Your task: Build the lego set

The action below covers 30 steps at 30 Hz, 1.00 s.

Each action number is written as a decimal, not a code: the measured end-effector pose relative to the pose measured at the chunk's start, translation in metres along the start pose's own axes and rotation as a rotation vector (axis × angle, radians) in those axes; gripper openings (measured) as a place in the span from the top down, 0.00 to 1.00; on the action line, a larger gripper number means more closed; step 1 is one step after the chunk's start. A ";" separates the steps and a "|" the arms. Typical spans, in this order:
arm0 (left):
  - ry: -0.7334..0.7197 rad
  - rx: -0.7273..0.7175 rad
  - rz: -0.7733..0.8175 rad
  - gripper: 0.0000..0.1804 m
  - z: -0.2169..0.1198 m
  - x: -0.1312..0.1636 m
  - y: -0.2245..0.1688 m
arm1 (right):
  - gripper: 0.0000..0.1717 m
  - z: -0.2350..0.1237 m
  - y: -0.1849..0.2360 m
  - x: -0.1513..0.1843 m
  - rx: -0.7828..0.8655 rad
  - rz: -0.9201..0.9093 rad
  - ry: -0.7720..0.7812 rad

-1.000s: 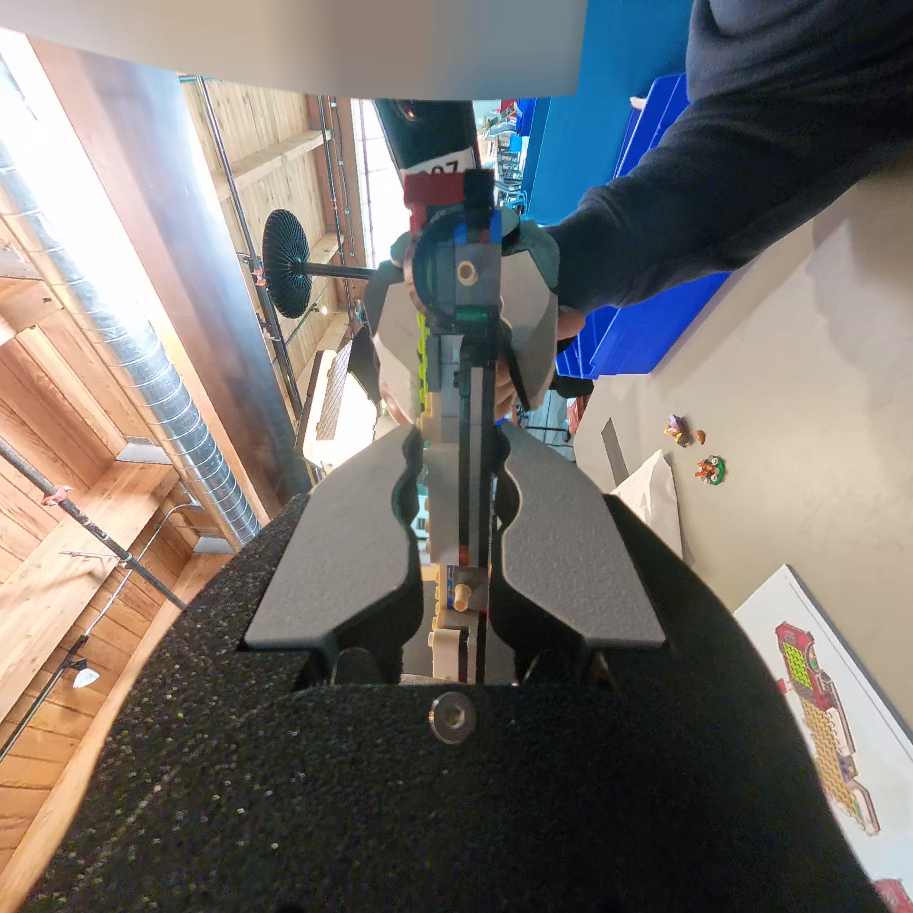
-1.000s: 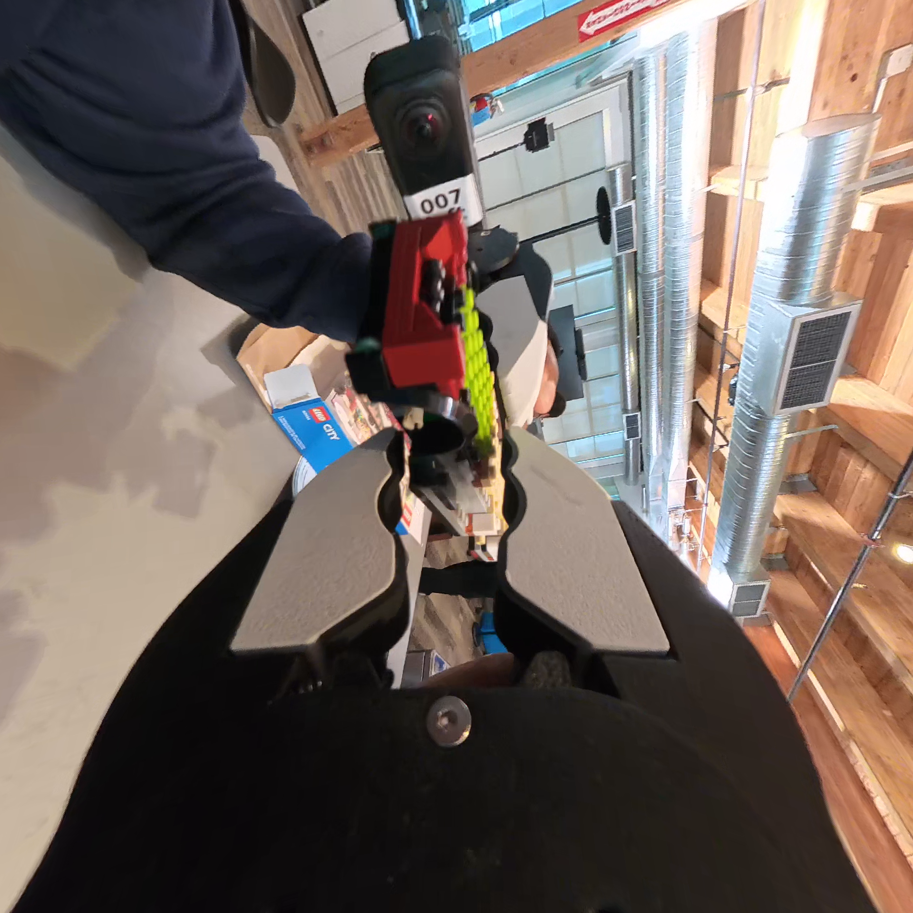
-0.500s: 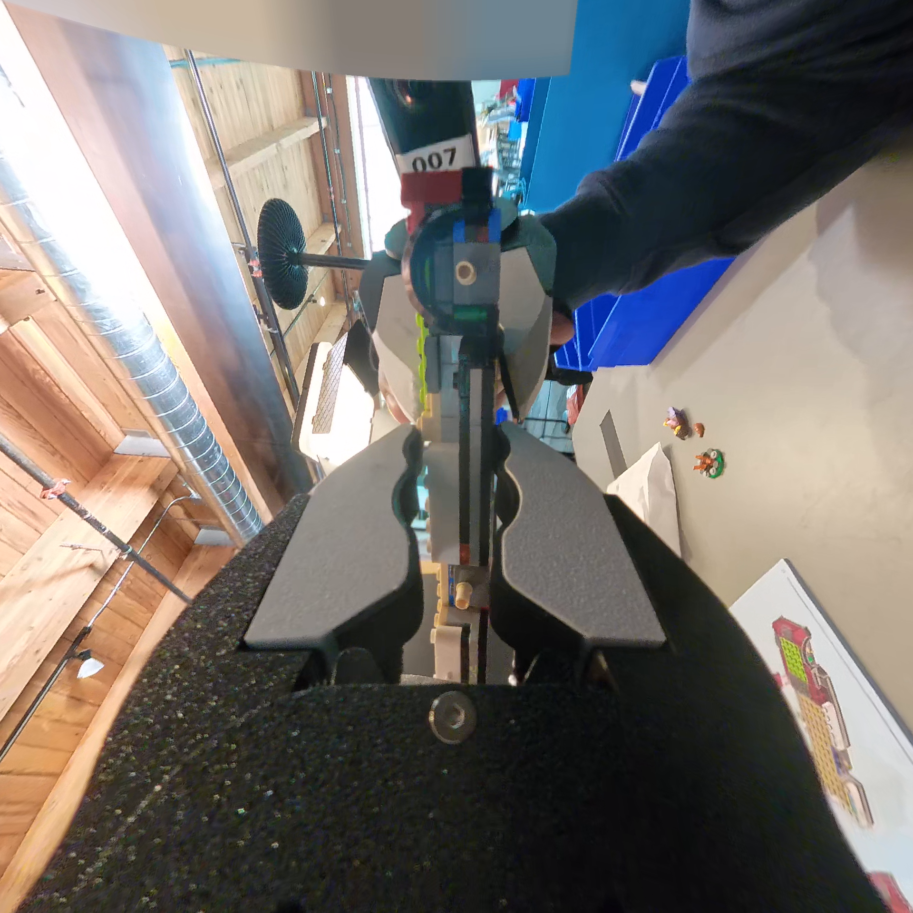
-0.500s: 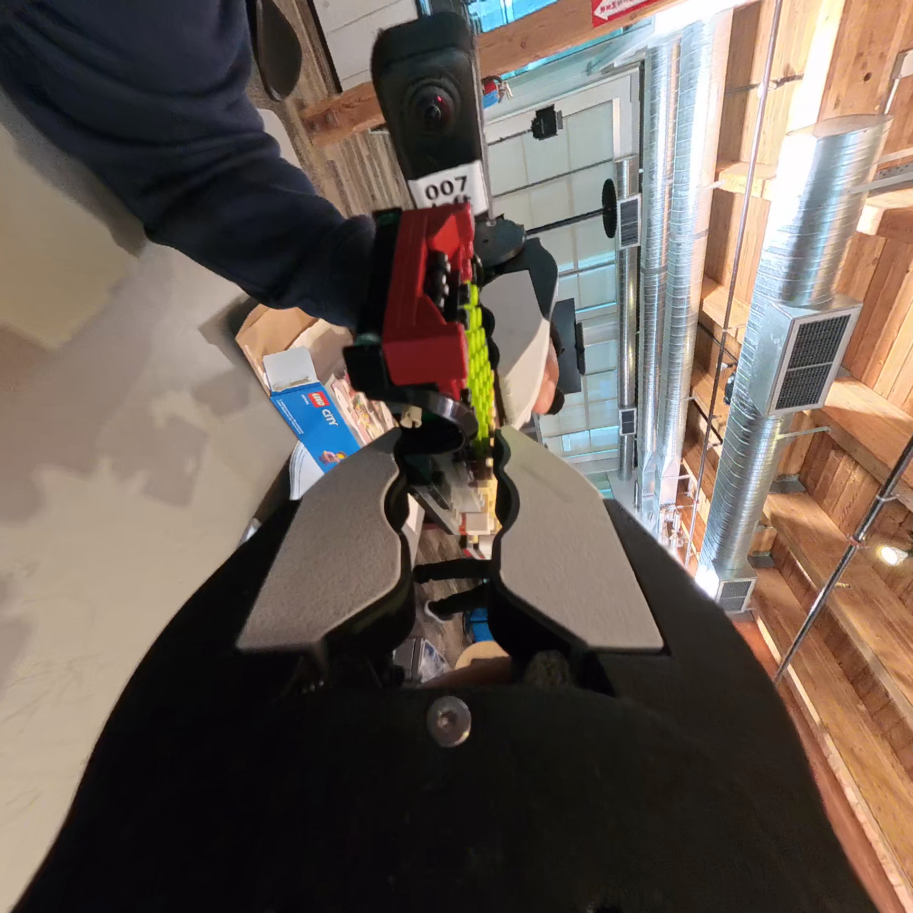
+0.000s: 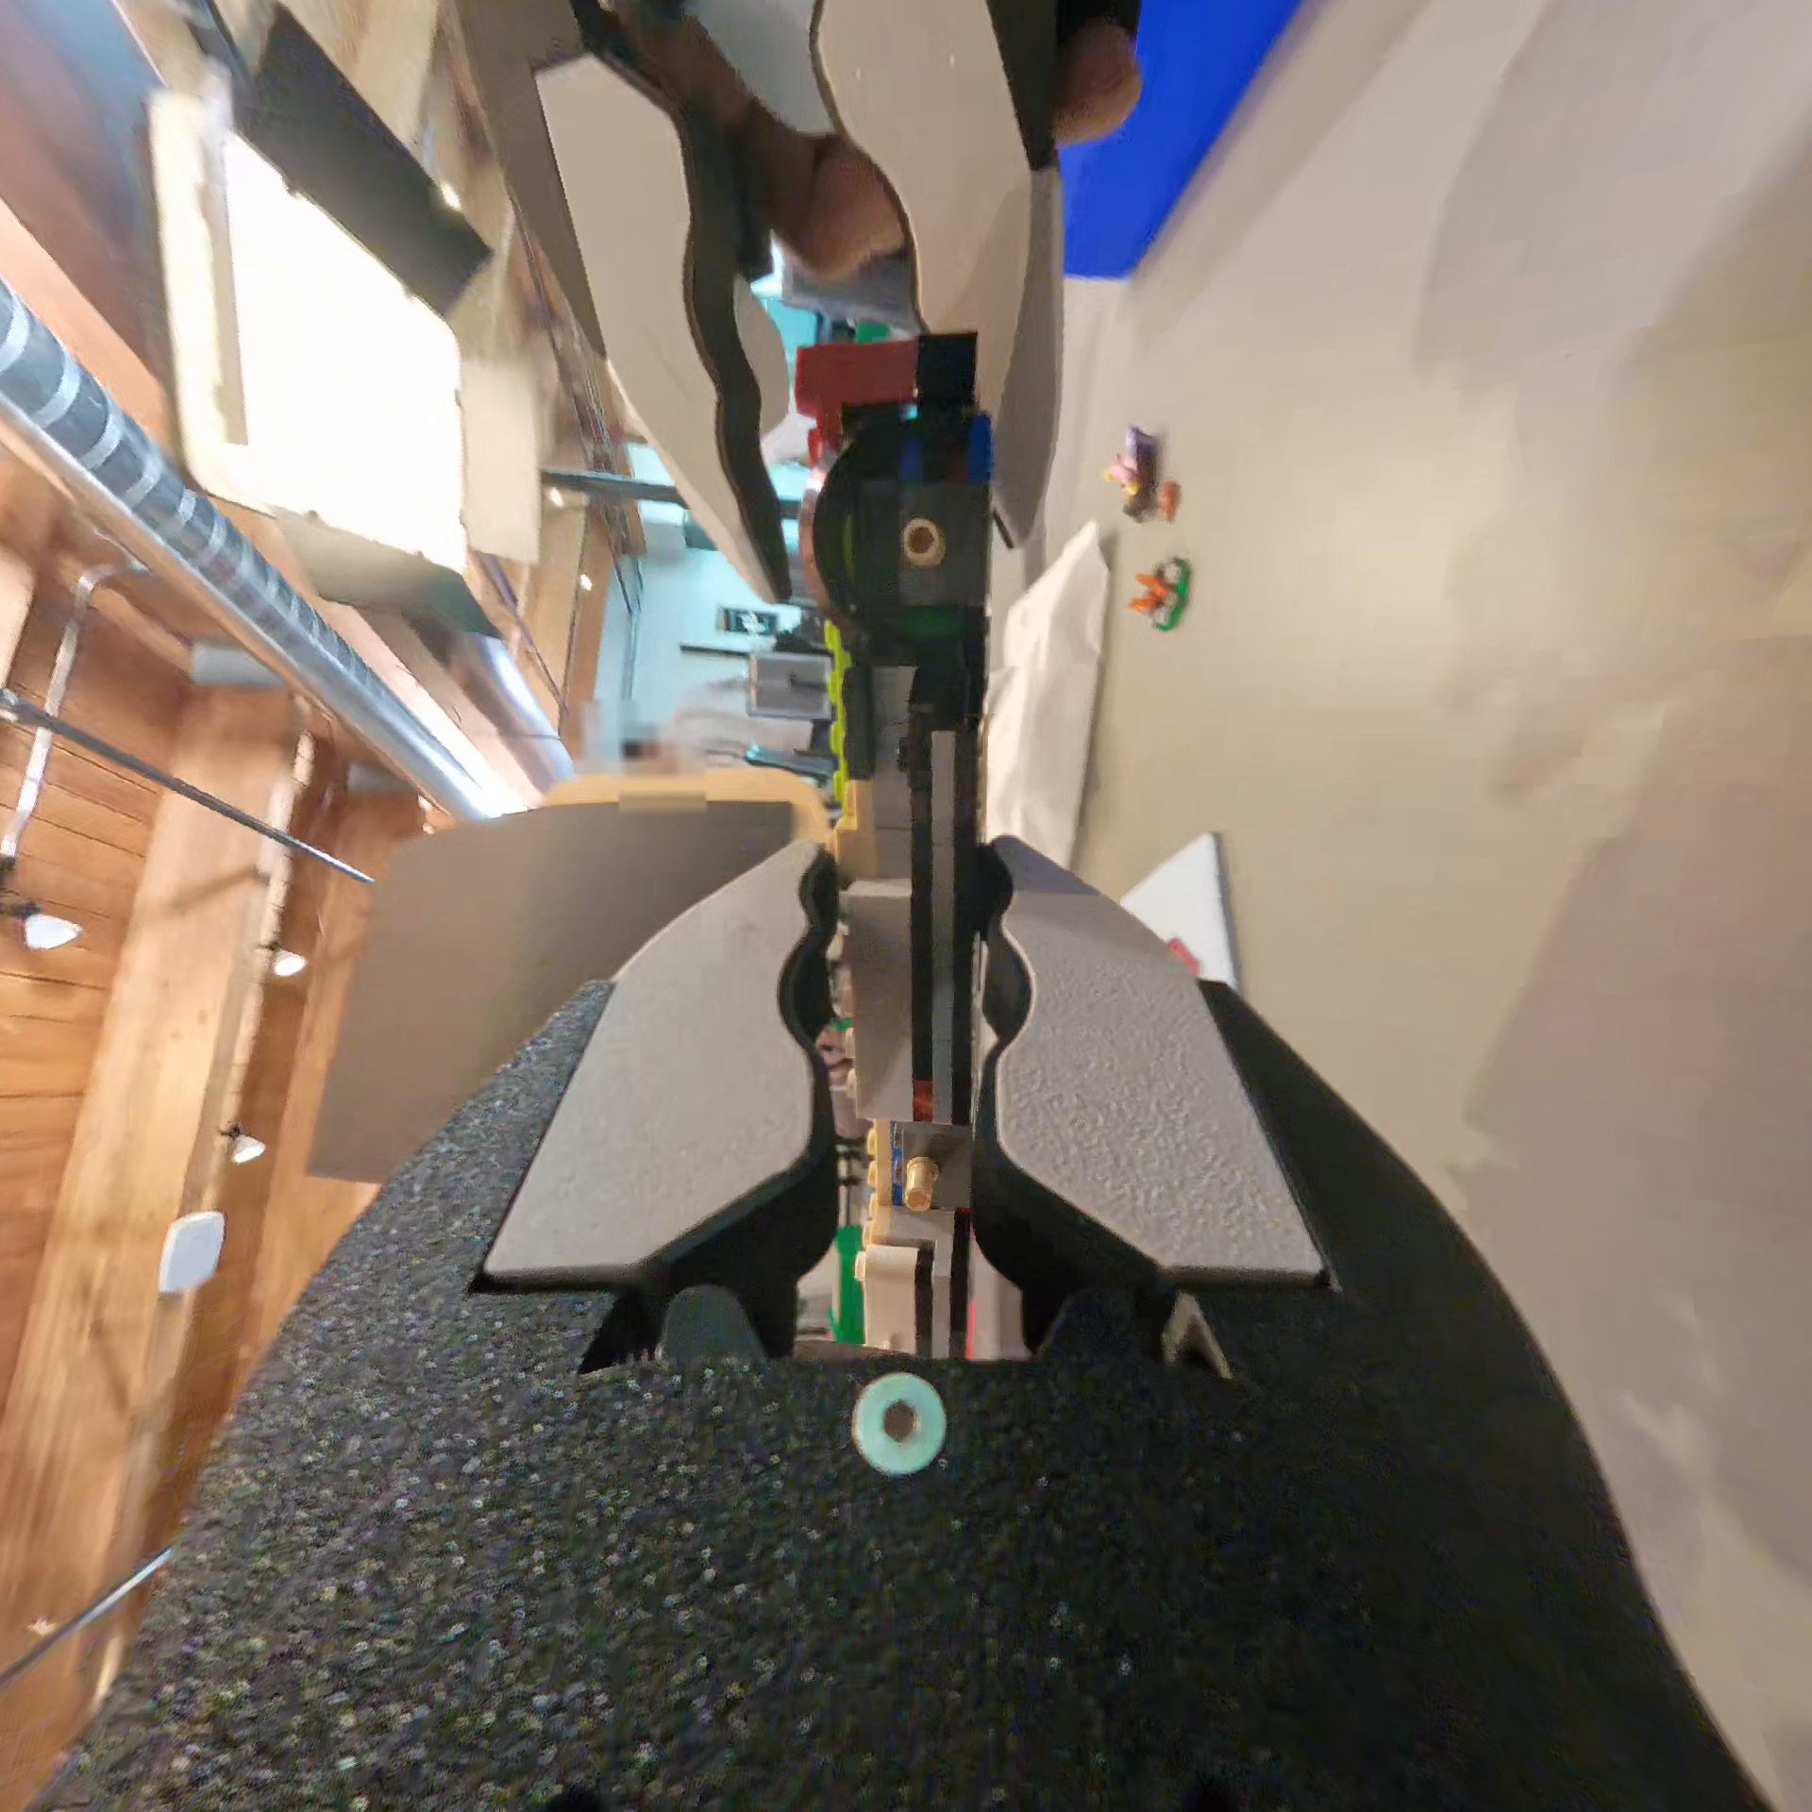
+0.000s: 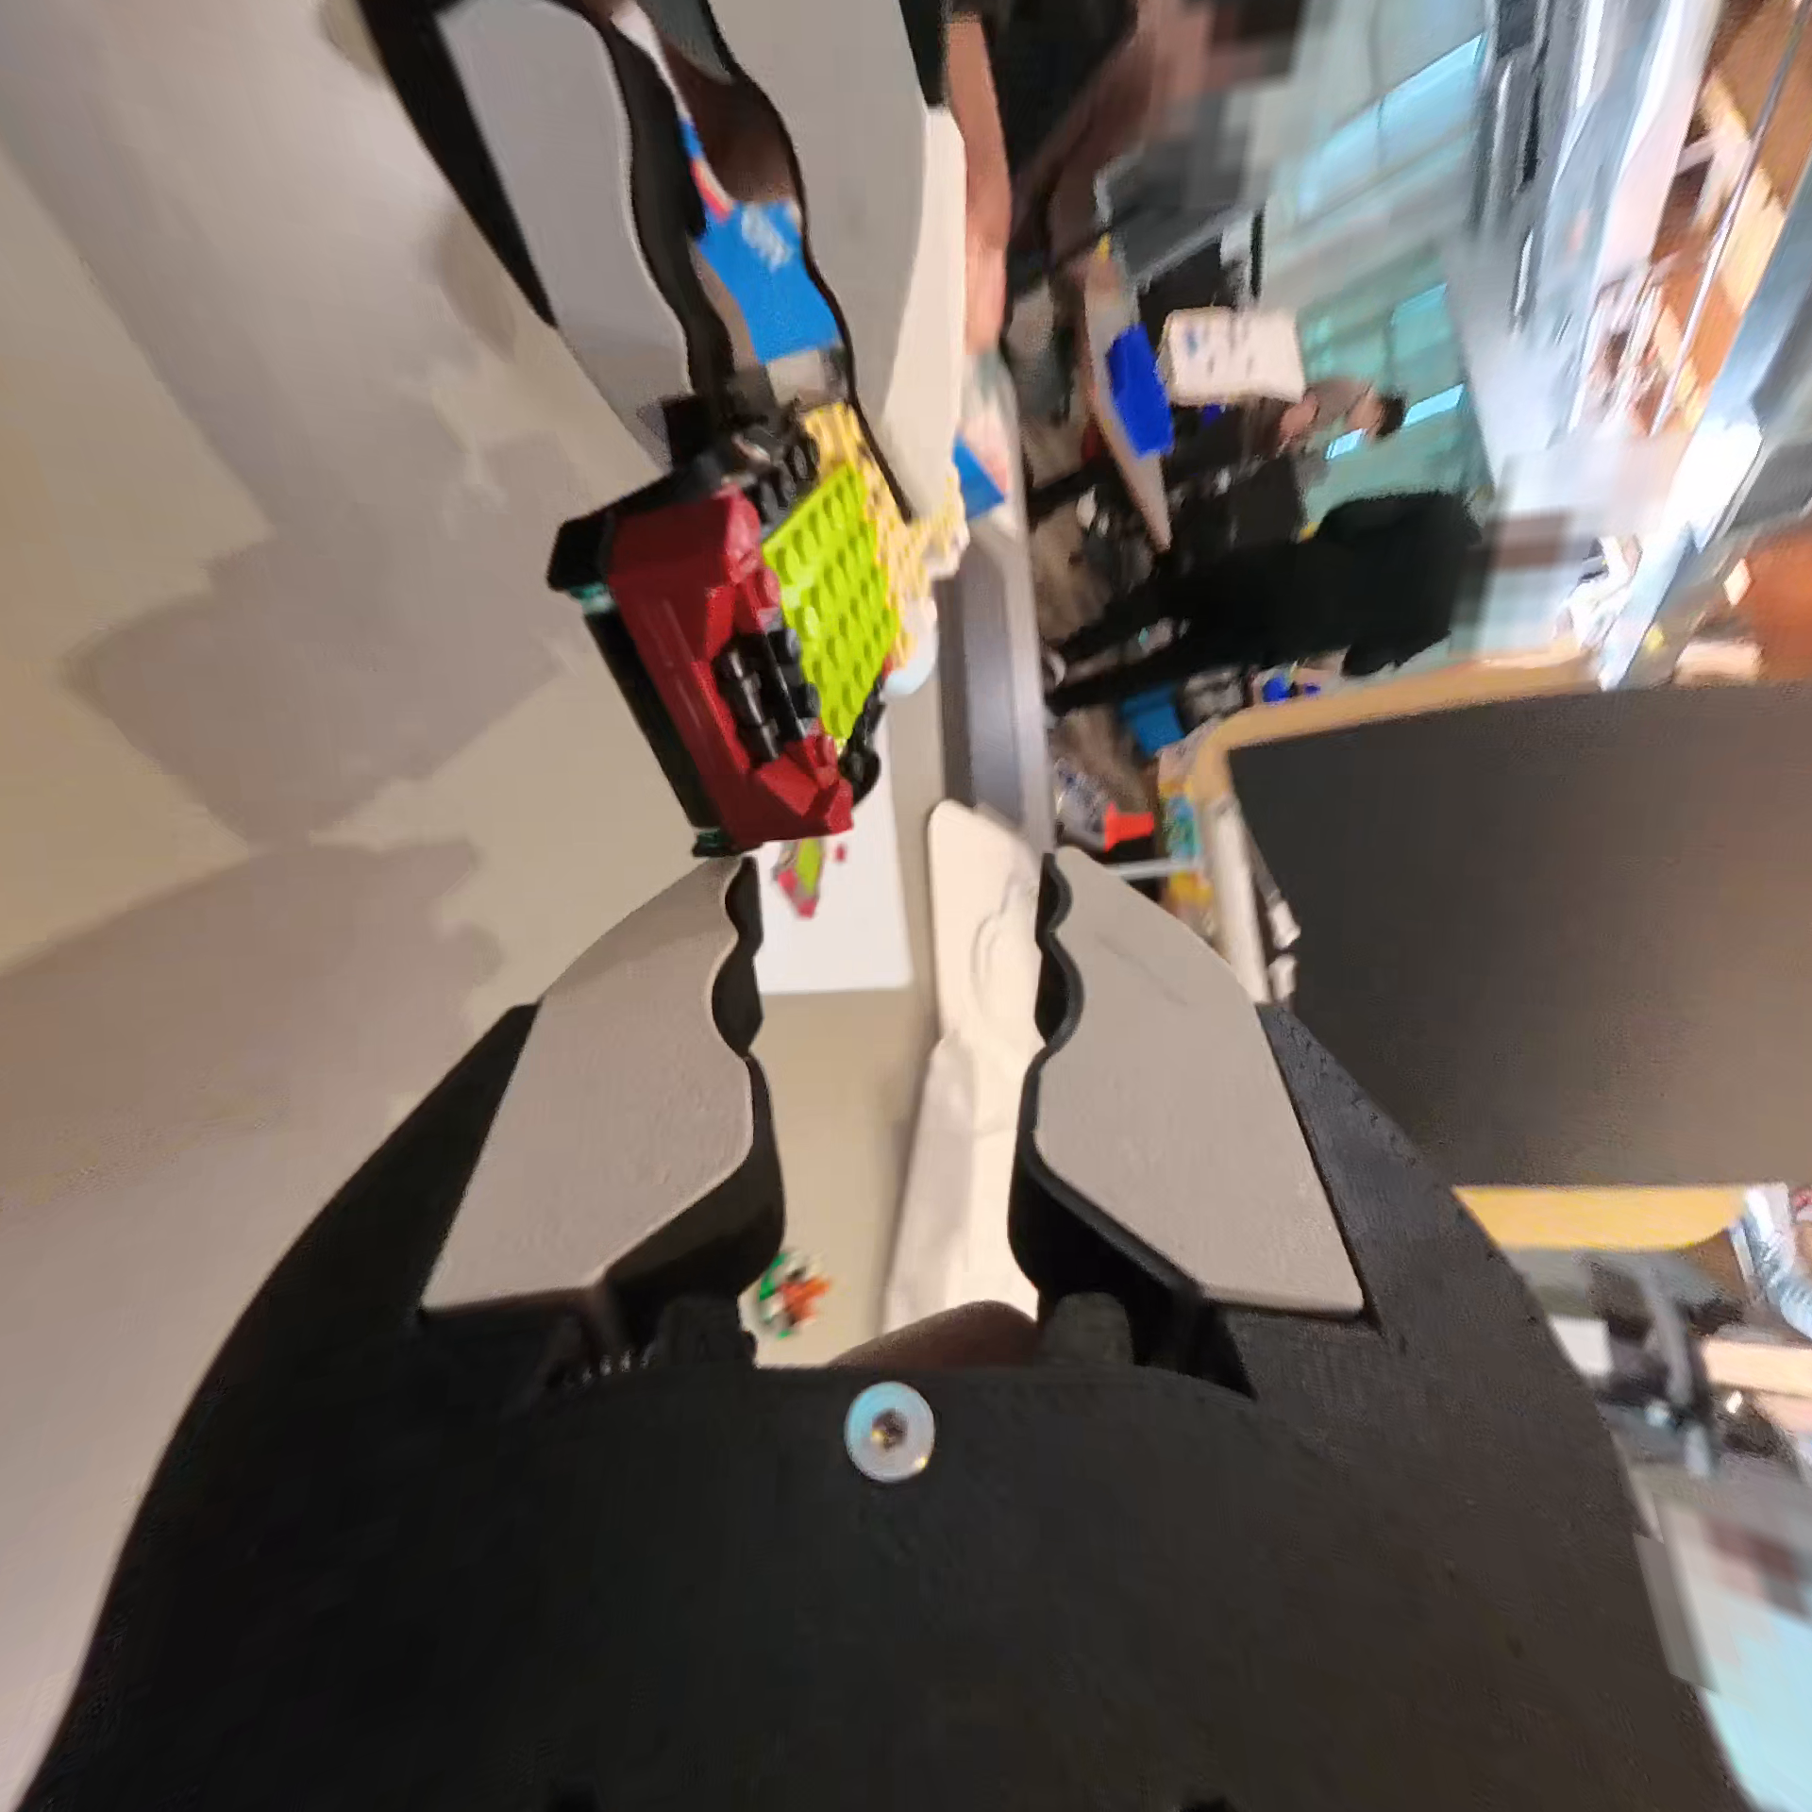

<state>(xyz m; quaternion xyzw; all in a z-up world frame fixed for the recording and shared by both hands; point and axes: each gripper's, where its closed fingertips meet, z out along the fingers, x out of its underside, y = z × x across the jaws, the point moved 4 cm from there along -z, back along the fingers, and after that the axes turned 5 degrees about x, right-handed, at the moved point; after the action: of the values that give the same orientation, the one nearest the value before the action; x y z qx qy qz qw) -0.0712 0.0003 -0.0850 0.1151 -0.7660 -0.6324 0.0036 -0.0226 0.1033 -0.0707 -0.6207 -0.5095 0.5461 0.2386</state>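
My left gripper (image 5: 907, 882) is shut on a flat brick model (image 5: 922, 745), seen edge-on as grey, black, tan and lime layers with a red and black end. Both pads press its sides. In the right wrist view the same model (image 6: 745, 637) shows its dark red block and lime plate, and the left gripper's fingers (image 6: 588, 196) hold its far end. My right gripper (image 6: 897, 882) is open with nothing between its pads; the model's red end lies just beyond its left fingertip. In the left wrist view the right gripper's fingers (image 5: 677, 324) stand spread on either side of the model's far end.
A grey table (image 5: 1471, 686) carries a white paper bag (image 5: 1049, 686), two small brick figures (image 5: 1142, 480) (image 5: 1162, 593) and an instruction booklet (image 5: 1186, 902). A blue bin (image 5: 1157, 196) lies beyond. A dark panel with a tan rim (image 6: 1520, 931) stands to the right. The tips of one gripper are about 6 centimeters away from the tips of the other.
My right gripper opened, let go of the model's red end and drew back from it. My left gripper kept its grasp. Both views swung towards the table and blurred.
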 end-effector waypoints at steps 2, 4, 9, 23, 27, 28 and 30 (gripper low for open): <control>0.042 0.054 0.011 0.85 0.010 -0.001 -0.029 | 0.68 0.002 0.025 0.020 -0.024 0.051 0.073; 0.079 0.088 0.015 0.85 0.018 -0.002 -0.051 | 0.69 0.004 0.049 0.034 -0.057 0.114 0.114; 0.135 0.192 0.025 0.84 0.028 0.002 -0.090 | 0.68 0.006 0.092 0.058 -0.154 0.183 0.193; 0.268 0.552 -0.426 0.75 0.027 0.012 -0.110 | 0.69 0.010 0.120 0.057 -0.313 0.302 0.155; 0.221 0.695 -0.669 0.64 0.021 0.007 -0.112 | 0.69 0.010 0.120 0.058 -0.330 0.333 0.152; 0.217 0.712 -0.709 0.61 0.021 0.007 -0.113 | 0.69 0.010 0.120 0.058 -0.334 0.343 0.147; 0.196 0.724 -0.747 0.58 0.019 0.008 -0.111 | 0.69 0.009 0.119 0.058 -0.340 0.366 0.136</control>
<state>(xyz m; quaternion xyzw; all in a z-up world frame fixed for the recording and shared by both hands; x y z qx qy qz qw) -0.0629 -0.0017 -0.1976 0.4327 -0.8383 -0.2717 -0.1902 0.0063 0.1089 -0.2004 -0.7689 -0.4559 0.4440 0.0617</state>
